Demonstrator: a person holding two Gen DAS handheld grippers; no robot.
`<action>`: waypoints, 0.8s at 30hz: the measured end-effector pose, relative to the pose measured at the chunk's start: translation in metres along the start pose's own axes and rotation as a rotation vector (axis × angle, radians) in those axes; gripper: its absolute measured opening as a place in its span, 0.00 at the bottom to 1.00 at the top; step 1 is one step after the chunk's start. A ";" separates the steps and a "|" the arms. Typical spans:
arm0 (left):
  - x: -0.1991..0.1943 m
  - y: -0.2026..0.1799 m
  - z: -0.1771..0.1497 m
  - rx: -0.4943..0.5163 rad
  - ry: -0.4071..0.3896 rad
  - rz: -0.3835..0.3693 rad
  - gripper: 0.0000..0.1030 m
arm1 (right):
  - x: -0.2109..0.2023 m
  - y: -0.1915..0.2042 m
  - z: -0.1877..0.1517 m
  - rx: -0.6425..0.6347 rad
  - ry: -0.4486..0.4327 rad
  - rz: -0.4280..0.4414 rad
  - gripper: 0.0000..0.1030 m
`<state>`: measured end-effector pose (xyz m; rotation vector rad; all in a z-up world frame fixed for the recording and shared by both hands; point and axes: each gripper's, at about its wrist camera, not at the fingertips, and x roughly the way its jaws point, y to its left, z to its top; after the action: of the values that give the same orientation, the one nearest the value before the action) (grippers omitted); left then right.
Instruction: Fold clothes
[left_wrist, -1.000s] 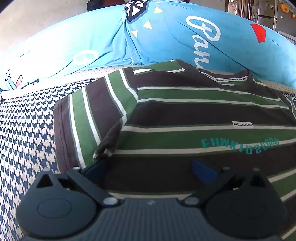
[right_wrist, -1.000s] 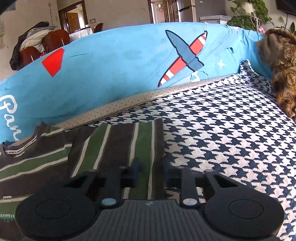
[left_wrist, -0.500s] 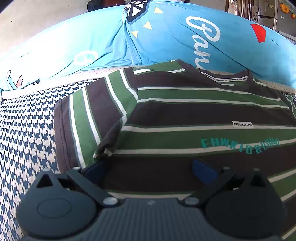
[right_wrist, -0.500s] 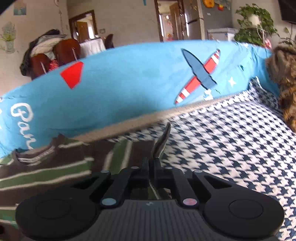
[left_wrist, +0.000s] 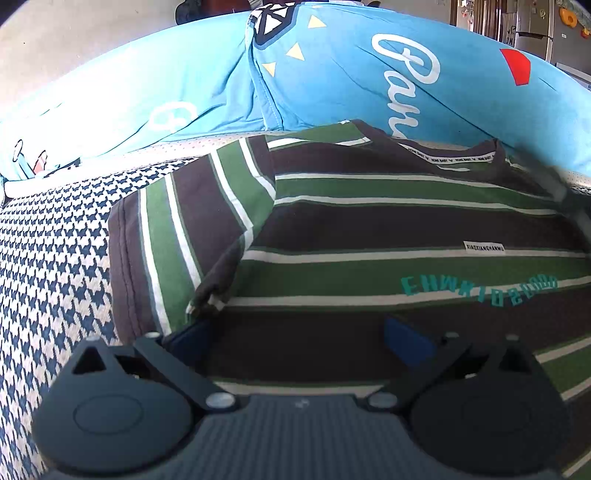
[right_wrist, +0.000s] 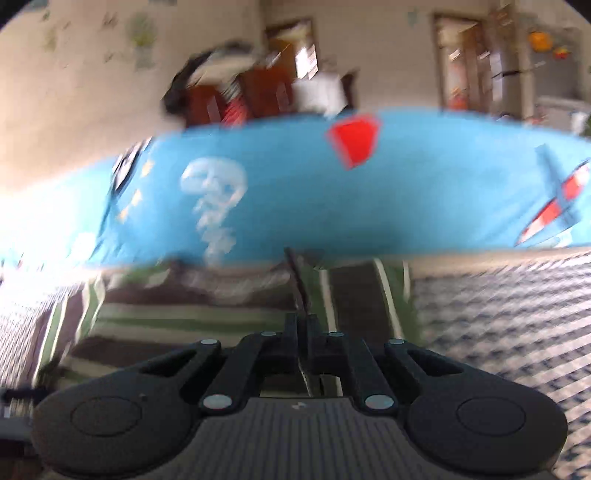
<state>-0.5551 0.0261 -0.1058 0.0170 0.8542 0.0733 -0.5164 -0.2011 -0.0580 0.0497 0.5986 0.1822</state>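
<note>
A: What is sitting nearest the left camera?

B: The left tool (left_wrist: 299, 332), with its blue pads standing wide apart and nothing between them. It is hovering over the lower body of the striped T-shirt (left_wrist: 369, 229).

A: And the shirt itself?

B: It is lying face up on the houndstooth cover (left_wrist: 48, 266), green, dark brown and white bands running across it, teal lettering on the chest. Its sleeve (left_wrist: 173, 236) on the picture's left is lying flat on the cover.

A: The right side?

B: The right tool (right_wrist: 303, 332) is pinching a thin edge of the shirt's other sleeve (right_wrist: 295, 273), fingers pressed together on the fabric, which is rising as a narrow ridge beyond the tips. That view is blurring heavily.

A: Farther back?

B: The collar is lying close to the blue printed cushion (left_wrist: 332, 81) that is running along the back. Beyond it, a room with wooden chairs (right_wrist: 236, 99) is showing, smeared.
</note>
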 end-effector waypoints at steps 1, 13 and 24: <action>0.000 0.000 0.000 -0.001 0.001 -0.001 1.00 | 0.004 0.002 -0.003 -0.001 0.028 0.022 0.08; -0.001 -0.001 -0.001 -0.003 0.001 0.006 1.00 | -0.020 -0.031 0.014 0.127 -0.026 -0.024 0.15; -0.001 -0.001 -0.003 -0.004 -0.005 0.013 1.00 | -0.005 -0.031 0.001 0.153 0.095 -0.044 0.24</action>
<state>-0.5575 0.0249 -0.1070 0.0193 0.8488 0.0872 -0.5152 -0.2325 -0.0575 0.1766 0.7070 0.0966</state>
